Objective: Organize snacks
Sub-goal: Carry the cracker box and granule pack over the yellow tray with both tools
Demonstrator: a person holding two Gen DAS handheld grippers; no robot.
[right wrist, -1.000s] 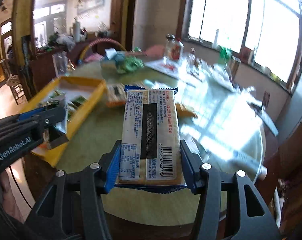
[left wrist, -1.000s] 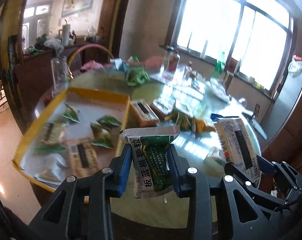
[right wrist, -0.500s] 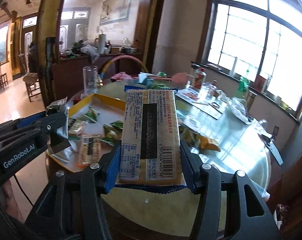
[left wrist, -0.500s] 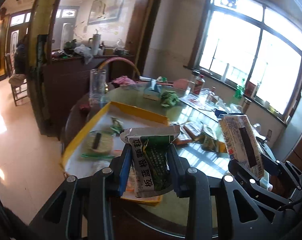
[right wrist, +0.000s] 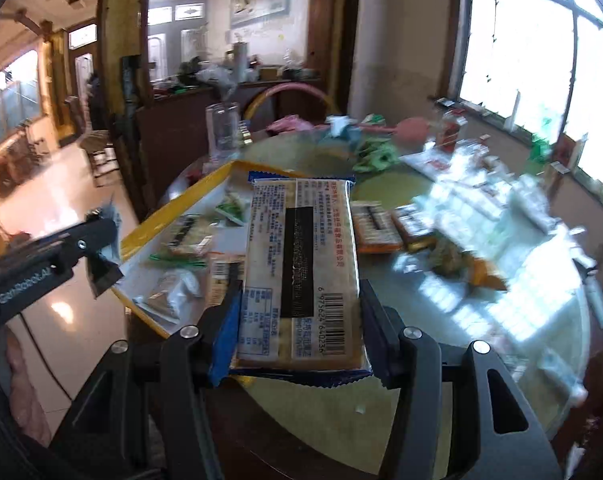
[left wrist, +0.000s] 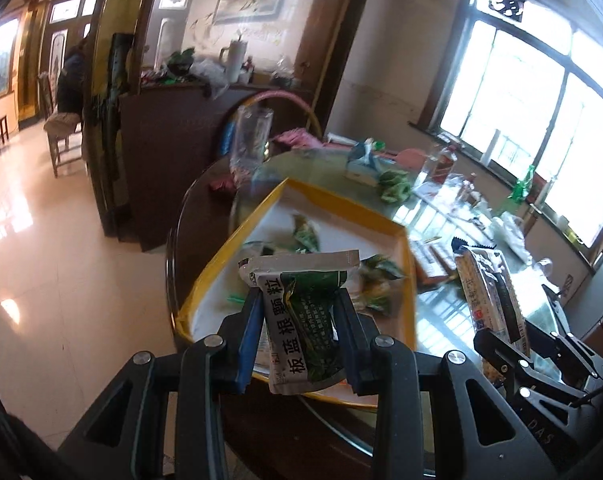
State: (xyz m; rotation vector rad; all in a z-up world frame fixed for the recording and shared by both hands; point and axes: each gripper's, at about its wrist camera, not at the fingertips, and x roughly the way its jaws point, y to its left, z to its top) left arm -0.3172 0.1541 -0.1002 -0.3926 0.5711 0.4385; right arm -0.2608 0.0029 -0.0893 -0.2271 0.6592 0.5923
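My left gripper [left wrist: 299, 320] is shut on a green and white sachet [left wrist: 301, 316] and holds it above the near edge of the yellow-rimmed tray [left wrist: 341, 204]. My right gripper [right wrist: 299, 320] is shut on a long cracker pack [right wrist: 301, 268] with a barcode, held above the round table's near edge; the pack also shows in the left wrist view [left wrist: 491, 296]. The tray [right wrist: 173, 208] holds several small green and beige snack packets [right wrist: 189, 236]. The left gripper shows at the left of the right wrist view [right wrist: 101, 248].
The round glass-topped table [right wrist: 381, 188] carries orange snack boxes [right wrist: 377, 228], loose packets, bottles and papers toward the window. A clear glass [right wrist: 221, 130] stands at the table's far left. A dark cabinet [left wrist: 161, 152] and tiled floor lie to the left.
Both grippers have pulled back and swung left with their packs still held. The tray now sits straight ahead and the floor at the left has come into view.
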